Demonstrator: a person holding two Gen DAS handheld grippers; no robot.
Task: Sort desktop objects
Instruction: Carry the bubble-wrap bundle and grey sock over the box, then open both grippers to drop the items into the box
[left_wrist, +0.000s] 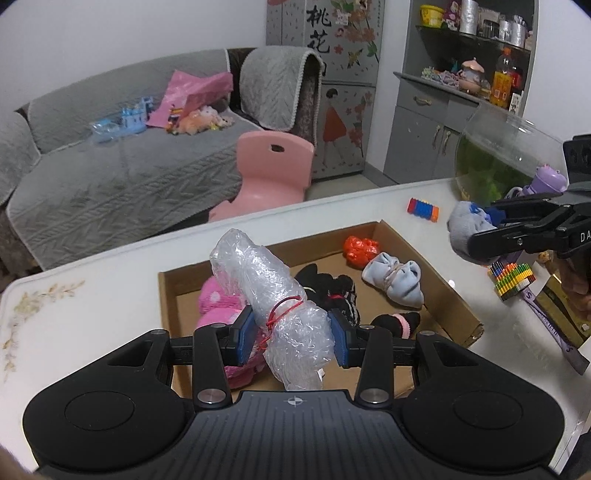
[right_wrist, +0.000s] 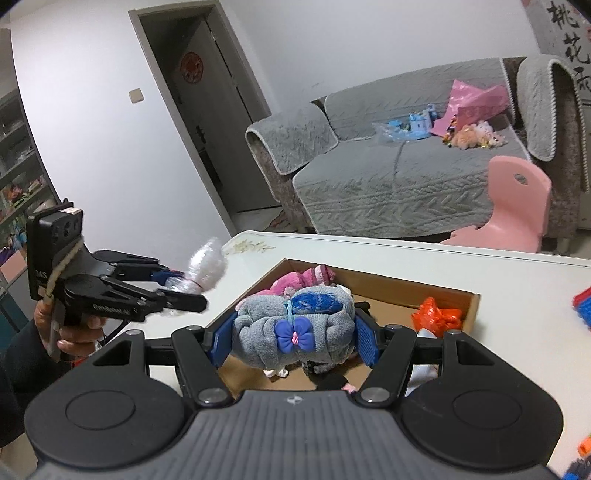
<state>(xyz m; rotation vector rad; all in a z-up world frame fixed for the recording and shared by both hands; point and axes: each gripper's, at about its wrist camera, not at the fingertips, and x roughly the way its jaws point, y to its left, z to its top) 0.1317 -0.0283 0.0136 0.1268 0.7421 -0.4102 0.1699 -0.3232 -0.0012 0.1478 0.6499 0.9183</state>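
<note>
Left wrist view, left to right: white table (left_wrist: 92, 314) with floral print at lower left; open cardboard box (left_wrist: 448, 291) at centre, holding pink knit bundle (left_wrist: 216, 299) at its left, black sock bundle (left_wrist: 334, 291) mid-box, orange plastic wad (left_wrist: 360, 249) at the far corner, pale blue tied sock (left_wrist: 397, 280) right of centre, black-and-pink sock (left_wrist: 397, 321) near the front wall. Left gripper (left_wrist: 291, 334) at lower centre, blue pads clamped on bubble-wrap roll (left_wrist: 258, 273) tied with red string, held above the box. Coloured block strip (left_wrist: 423, 209) on the table beyond the box. At right edge, right gripper (left_wrist: 476, 230) closed around grey sock bundle (left_wrist: 463, 225), in front of glass fishbowl (left_wrist: 495, 155); striped multicolour block (left_wrist: 511, 278) below it. Right wrist view: hand (right_wrist: 70, 332) at lower left gripping the left tool; grey bundle with blue bow pinched between the pads at centre, over the box.
</note>
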